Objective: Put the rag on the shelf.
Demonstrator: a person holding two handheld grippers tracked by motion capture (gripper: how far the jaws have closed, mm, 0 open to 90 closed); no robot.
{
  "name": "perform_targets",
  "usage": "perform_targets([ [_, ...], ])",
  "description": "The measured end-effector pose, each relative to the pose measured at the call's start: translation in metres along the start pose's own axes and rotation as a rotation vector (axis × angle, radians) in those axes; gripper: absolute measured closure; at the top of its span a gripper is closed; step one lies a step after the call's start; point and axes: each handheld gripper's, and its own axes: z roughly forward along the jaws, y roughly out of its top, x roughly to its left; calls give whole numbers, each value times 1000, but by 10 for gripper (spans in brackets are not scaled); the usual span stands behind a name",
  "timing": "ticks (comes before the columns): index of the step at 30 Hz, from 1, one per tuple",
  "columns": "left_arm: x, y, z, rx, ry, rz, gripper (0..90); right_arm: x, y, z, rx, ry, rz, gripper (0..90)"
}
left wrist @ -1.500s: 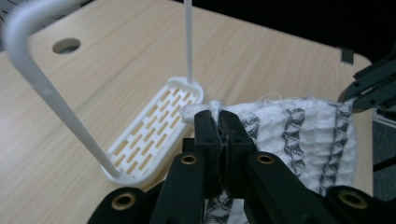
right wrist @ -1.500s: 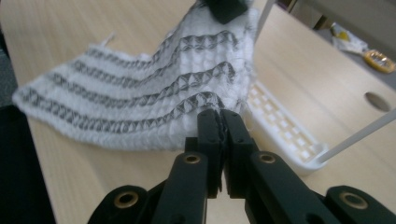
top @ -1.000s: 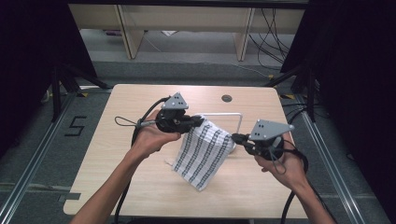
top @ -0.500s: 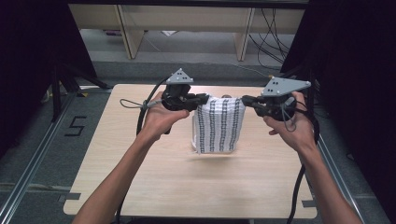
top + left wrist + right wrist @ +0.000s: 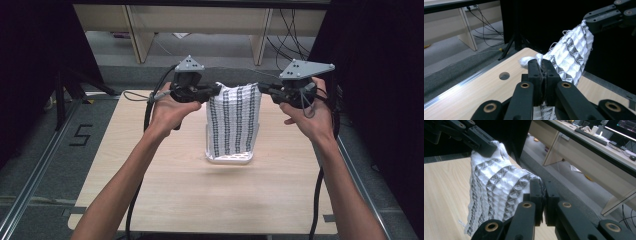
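Observation:
A white cloth with dark woven stripes (image 5: 232, 120) hangs upright over the middle of the wooden table (image 5: 150, 165). Its lower end reaches a white edge (image 5: 230, 159) on the tabletop; I cannot tell whether that edge is cloth or a frame. My left gripper (image 5: 216, 90) is shut on the cloth's upper left corner, and my right gripper (image 5: 261, 89) is shut on the upper right corner. In the left gripper view the jaws (image 5: 542, 65) pinch the cloth (image 5: 571, 57). In the right gripper view the jaws (image 5: 543, 186) clamp bunched cloth (image 5: 496, 187).
A round hole (image 5: 504, 75) sits near the table's far edge. Pale desk legs (image 5: 135, 30) and loose cables (image 5: 295, 25) stand on the floor beyond. Dark curtains flank both sides. Metal rails (image 5: 30, 195) run beside the table.
Both grippers have risen and moved farther from me with the cloth. The cloth went from a slanted drape low over the table to hanging straight down between them.

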Motion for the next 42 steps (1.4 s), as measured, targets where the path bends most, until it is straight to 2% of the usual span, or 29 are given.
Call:
perform_targets([
  [4,5,8,5,1,10,-4,869,-8,3,5,-9,-17,2,884],
  [6,8,12,9,-1,16,-9,869,-13,5,9,-5,-17,19,884],
  [11,17,21,21,-4,17,-33,868,-33,6,22,4,-44,45,884],
  [14,25,21,32,6,19,-54,868,-39,4,29,4,-52,60,884],
  [16,29,18,40,22,19,-69,866,-46,-1,40,34,-56,72,883],
  [17,31,16,45,31,20,-78,866,-46,-1,40,34,-56,72,883],
  [20,38,7,59,50,26,-101,865,-51,-9,53,81,-48,100,883],
  [21,41,5,64,52,24,-115,866,-55,-13,62,90,-56,111,883],
  [22,44,3,68,57,25,-127,866,-55,-13,62,90,-56,111,883],
  [26,56,-8,81,81,33,-157,863,-61,-23,80,113,-53,136,882],
  [27,58,-11,84,93,36,-157,862,-62,-25,84,142,-26,160,882],
  [28,60,-14,85,107,37,-154,862,-62,-28,88,143,-34,161,881],
  [30,62,-20,88,113,40,-172,857,-63,-33,96,166,-23,176,880],
  [31,64,-22,89,129,44,-167,856,-63,-35,100,175,-15,170,880],
  [34,66,-31,92,157,57,-173,848,-59,-43,111,204,12,209,876],
  [36,68,-36,94,178,62,-177,848,-59,-45,113,212,17,204,874],
  [37,68,-38,95,190,61,-177,838,-59,-47,116,215,19,198,871],
  [40,70,-44,98,204,76,-186,762,-57,-54,121,244,30,229,863],
  [41,71,-45,98,206,77,-190,706,-58,-58,123,225,18,224,849],
  [42,72,-46,98,210,76,-194,711,-58,-60,124,227,22,236,827],
])
